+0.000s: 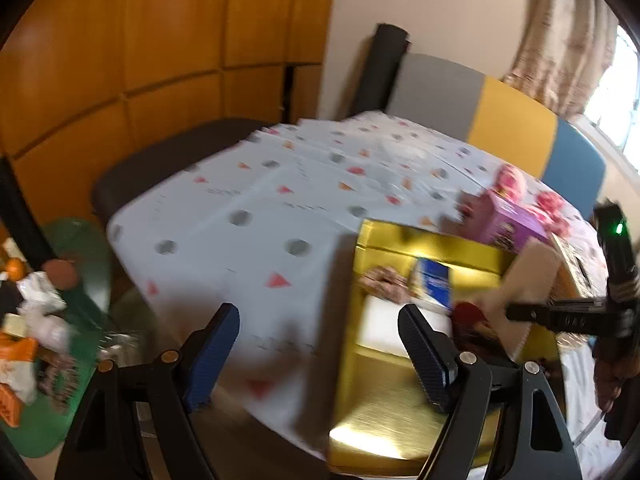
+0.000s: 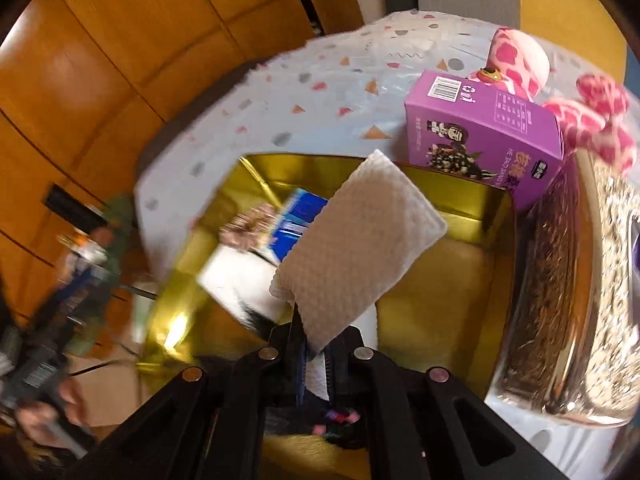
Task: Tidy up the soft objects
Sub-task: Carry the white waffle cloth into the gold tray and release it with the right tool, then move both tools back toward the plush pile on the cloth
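Observation:
My right gripper (image 2: 314,344) is shut on a white quilted cloth pad (image 2: 356,248) and holds it above an open gold box (image 2: 472,208). The pad also shows in the left wrist view (image 1: 524,276). Inside the box lie a blue-and-white packet (image 2: 298,220), a brownish scrunchie (image 2: 244,226) and a white sheet (image 2: 228,276). My left gripper (image 1: 320,344) is open and empty, left of the gold box (image 1: 400,240), over the patterned tablecloth (image 1: 260,208). A pink spotted plush toy (image 2: 520,60) lies behind a purple carton (image 2: 480,136).
A glittery gold lid or box (image 2: 568,300) stands right of the gold box. A green tray (image 1: 80,280) with wrappers sits off the table's left edge. A dark chair (image 1: 160,164) and a grey, yellow and blue headboard (image 1: 512,124) lie beyond the table.

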`<control>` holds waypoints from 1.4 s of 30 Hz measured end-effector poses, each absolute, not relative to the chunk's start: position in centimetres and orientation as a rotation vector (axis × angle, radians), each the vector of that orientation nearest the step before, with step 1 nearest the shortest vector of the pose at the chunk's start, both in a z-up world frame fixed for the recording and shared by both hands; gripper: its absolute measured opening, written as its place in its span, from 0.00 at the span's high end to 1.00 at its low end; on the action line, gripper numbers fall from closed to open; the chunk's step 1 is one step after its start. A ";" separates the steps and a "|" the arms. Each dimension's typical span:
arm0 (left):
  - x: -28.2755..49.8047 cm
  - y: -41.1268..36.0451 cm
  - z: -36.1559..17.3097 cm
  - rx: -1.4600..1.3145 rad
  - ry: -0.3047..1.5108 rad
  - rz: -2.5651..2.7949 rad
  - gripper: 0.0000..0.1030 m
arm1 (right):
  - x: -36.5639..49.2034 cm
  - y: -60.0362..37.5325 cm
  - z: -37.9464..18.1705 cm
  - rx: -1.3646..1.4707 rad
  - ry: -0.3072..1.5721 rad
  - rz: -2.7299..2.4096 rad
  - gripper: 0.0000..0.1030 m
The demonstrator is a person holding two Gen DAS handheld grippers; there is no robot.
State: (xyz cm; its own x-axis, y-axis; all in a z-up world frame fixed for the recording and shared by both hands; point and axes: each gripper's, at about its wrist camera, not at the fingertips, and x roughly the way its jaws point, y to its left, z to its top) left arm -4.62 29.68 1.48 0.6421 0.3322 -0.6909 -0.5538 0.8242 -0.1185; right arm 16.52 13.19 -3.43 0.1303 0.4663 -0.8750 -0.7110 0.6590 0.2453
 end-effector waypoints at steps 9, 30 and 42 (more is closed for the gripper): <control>-6.3 32.0 1.9 -0.334 0.671 0.583 0.19 | 19.4 14.3 -6.7 -0.372 1.179 0.661 0.72; -3.6 25.6 0.6 -0.317 0.718 0.378 0.11 | 15.0 9.9 -1.5 -0.291 0.955 0.671 0.39; -2.5 21.6 0.7 -0.205 0.738 0.312 0.11 | 12.3 6.0 0.1 -0.268 0.814 0.617 0.39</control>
